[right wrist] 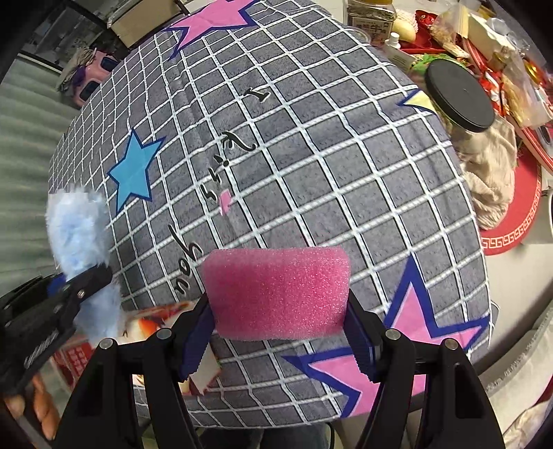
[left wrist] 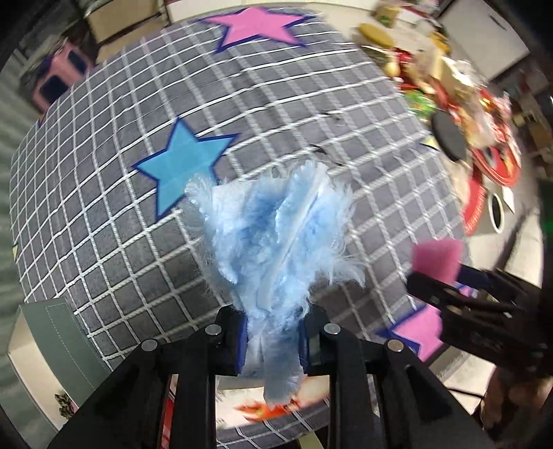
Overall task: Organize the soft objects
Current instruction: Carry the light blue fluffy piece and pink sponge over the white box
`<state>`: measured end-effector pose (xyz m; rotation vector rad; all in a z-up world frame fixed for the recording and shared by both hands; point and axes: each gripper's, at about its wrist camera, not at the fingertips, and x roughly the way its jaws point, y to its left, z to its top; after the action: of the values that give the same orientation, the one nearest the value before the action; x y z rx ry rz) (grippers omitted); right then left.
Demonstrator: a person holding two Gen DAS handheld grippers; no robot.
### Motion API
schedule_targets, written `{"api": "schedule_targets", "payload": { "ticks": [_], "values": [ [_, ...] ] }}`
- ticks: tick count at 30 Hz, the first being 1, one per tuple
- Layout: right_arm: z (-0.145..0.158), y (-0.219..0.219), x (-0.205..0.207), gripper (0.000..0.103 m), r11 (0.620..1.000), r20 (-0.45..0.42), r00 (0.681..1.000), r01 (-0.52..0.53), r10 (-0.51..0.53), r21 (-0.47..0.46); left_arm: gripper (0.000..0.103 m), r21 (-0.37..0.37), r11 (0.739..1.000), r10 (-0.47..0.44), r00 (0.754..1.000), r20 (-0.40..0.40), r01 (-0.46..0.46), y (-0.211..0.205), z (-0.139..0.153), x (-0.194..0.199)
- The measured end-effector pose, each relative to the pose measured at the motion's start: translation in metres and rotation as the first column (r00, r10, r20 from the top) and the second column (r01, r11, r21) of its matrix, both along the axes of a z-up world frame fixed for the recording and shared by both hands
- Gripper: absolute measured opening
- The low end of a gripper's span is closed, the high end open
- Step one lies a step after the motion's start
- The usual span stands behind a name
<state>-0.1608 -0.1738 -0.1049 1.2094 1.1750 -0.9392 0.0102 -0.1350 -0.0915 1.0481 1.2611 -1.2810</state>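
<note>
My left gripper [left wrist: 273, 340] is shut on a fluffy light-blue cloth [left wrist: 273, 235] and holds it above a grey checked cloth with stars [left wrist: 262, 110]. My right gripper [right wrist: 278, 340] is shut on a pink sponge [right wrist: 276, 292] and holds it above the same grey cloth [right wrist: 311, 155]. In the left wrist view the right gripper [left wrist: 459, 286] with the pink sponge [left wrist: 437, 255] is at the right. In the right wrist view the left gripper [right wrist: 74, 286] with the blue cloth [right wrist: 74, 228] is at the left.
Clutter lies at the far right: a jar with a black lid [right wrist: 459, 100], a beige cloth [right wrist: 490, 179], a red mat [right wrist: 518, 221], bottles and packets [right wrist: 369, 17]. A pink box [left wrist: 58, 76] sits far left. A grey container [left wrist: 52, 338] is at lower left.
</note>
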Motion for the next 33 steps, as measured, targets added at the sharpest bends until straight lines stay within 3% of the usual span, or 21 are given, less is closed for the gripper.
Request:
{"api": "schedule_targets", "payload": {
  "ticks": [10, 20, 25, 33],
  "values": [
    [0.014, 0.061, -0.001, 0.071, 1.0, -0.031, 0.999, 0.012, -0.012, -0.012, 0.025, -0.071, 0.983, -0.174, 0.984, -0.036, 0.171, 0.06, 0.03, -0.031],
    [0.025, 0.136, 0.022, 0.071, 0.999, -0.039, 0.998, -0.043, 0.042, -0.017, 0.025, -0.094, 0.962, -0.262, 0.965, -0.035, 0.257, 0.14, 0.049, -0.029],
    [0.028, 0.169, 0.045, 0.071, 0.993, -0.02, 0.993, -0.116, 0.116, 0.002, 0.025, -0.114, 0.96, -0.261, 0.965, -0.017, 0.257, 0.172, 0.056, -0.013],
    [0.04, 0.2, 0.092, 0.071, 0.967, -0.023, 0.967, -0.256, 0.255, -0.019, 0.025, -0.137, 0.978, -0.158, 0.987, -0.011, 0.155, 0.21, 0.062, 0.023]
  ]
}}
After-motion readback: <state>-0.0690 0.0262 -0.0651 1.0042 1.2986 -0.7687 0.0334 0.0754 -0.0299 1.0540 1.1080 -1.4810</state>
